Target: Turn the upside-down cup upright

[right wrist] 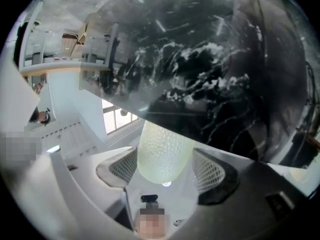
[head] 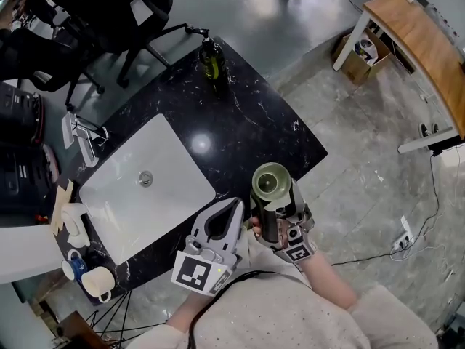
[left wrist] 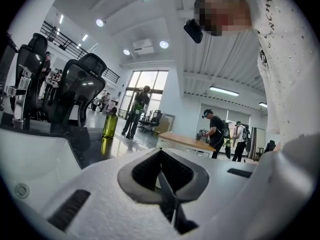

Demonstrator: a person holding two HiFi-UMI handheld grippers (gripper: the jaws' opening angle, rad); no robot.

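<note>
A pale green textured cup (head: 272, 182) is held in the air past the near edge of the black marble counter (head: 247, 122). Its round open end faces up toward the head camera. My right gripper (head: 273, 208) is shut on the cup's lower part. In the right gripper view the cup (right wrist: 161, 151) sits between the two mesh pads (right wrist: 210, 171), its rounded end toward the camera. My left gripper (head: 234, 208) hovers just left of the cup, not touching it. Its jaws meet with nothing between them, as the left gripper (left wrist: 163, 180) view also shows.
A white sink basin (head: 171, 173) with a faucet (head: 86, 134) is set in the counter. A green bottle (head: 212, 58) stands at the far edge. Two mugs (head: 96, 281) sit at the near left corner. Office chairs (head: 109, 13) and a wooden desk (head: 418, 42) stand beyond.
</note>
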